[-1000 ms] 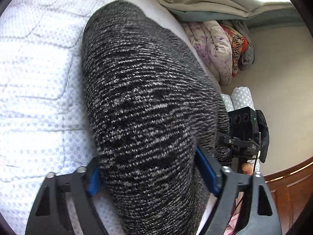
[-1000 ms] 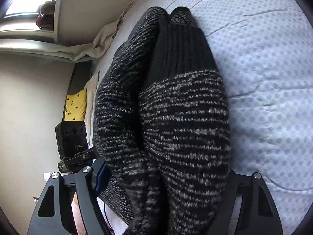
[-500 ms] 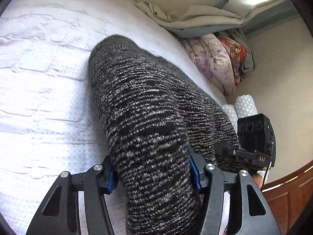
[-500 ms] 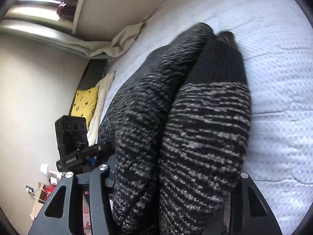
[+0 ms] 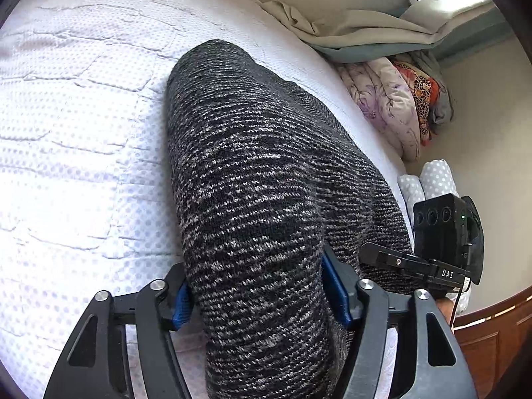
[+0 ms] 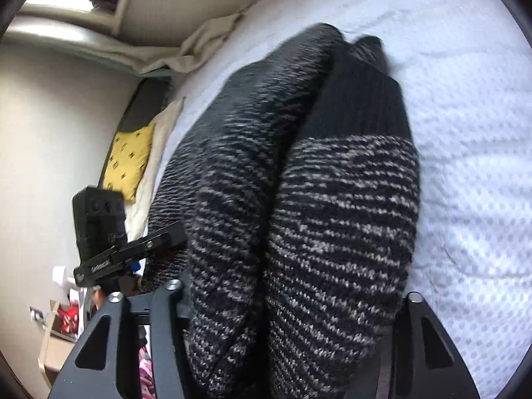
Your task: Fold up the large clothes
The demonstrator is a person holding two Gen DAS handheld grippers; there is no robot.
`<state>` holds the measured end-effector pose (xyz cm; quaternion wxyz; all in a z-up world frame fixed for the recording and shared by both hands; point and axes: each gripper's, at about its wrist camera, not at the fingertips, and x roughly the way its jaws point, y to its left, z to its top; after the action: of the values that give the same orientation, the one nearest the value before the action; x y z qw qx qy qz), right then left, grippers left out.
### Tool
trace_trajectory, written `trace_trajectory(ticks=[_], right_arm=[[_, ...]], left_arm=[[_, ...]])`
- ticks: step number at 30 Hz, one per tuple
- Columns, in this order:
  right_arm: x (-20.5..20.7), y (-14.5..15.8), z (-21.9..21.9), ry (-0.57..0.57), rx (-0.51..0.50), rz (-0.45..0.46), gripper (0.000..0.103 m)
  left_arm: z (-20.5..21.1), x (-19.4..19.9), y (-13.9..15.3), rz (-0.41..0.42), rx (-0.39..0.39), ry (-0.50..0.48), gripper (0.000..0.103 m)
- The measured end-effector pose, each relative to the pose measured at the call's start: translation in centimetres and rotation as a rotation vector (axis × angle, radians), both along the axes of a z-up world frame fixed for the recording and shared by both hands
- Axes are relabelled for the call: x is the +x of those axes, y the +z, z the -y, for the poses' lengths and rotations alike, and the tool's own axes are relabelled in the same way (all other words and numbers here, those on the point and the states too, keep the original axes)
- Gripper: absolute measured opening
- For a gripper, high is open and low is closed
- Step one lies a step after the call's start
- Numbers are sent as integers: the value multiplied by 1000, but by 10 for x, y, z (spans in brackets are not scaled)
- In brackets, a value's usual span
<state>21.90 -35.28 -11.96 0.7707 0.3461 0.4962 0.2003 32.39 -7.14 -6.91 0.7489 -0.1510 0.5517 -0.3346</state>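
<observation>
A black and grey knitted sweater [image 5: 246,173] lies stretched over the white quilted bed [image 5: 73,126]. My left gripper [image 5: 256,299] is shut on one bunched end of it, the blue pads pressed to both sides of the knit. My right gripper [image 6: 292,302] is shut on the other end, where two thick folds of the sweater [image 6: 306,199] with a plain black ribbed band pass between the fingers. The right gripper's camera block [image 5: 442,232] shows in the left wrist view, and the left gripper's camera block [image 6: 99,219] shows in the right wrist view.
Piled floral bedding [image 5: 395,109] and beige sheets [image 5: 349,30] lie past the bed's far edge. A yellow patterned cushion [image 6: 128,159] sits by the bed. A wooden footboard [image 5: 492,332] is at lower right. A cardboard box [image 6: 60,329] stands on the floor.
Both grippers have drawn back and lifted with the sweater held, so more of the bed shows. The sweater stays gripped at both ends.
</observation>
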Motion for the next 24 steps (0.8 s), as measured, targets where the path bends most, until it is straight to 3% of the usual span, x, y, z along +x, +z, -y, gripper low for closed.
trace_trajectory(ticks=[3, 6, 12, 14, 17, 24], right_arm=[[-3, -8, 5, -51, 9, -32, 73], [-7, -13, 7, -64, 17, -47, 75], [-19, 2, 10, -100, -54, -54, 77], [-25, 15, 10, -118, -111, -41, 78], [-39, 41, 12, -157, -210, 2, 79], [-90, 118, 4, -240, -467, 195, 83]], left_arm=[[-6, -2, 2, 0, 29, 16, 80], [-15, -8, 4, 22, 75, 29, 82], [-17, -34, 35, 192, 264, 43, 81], [-15, -48, 50, 271, 344, 46, 81], [-13, -67, 69, 362, 403, 56, 82], [-16, -122, 117, 545, 466, 127, 95]])
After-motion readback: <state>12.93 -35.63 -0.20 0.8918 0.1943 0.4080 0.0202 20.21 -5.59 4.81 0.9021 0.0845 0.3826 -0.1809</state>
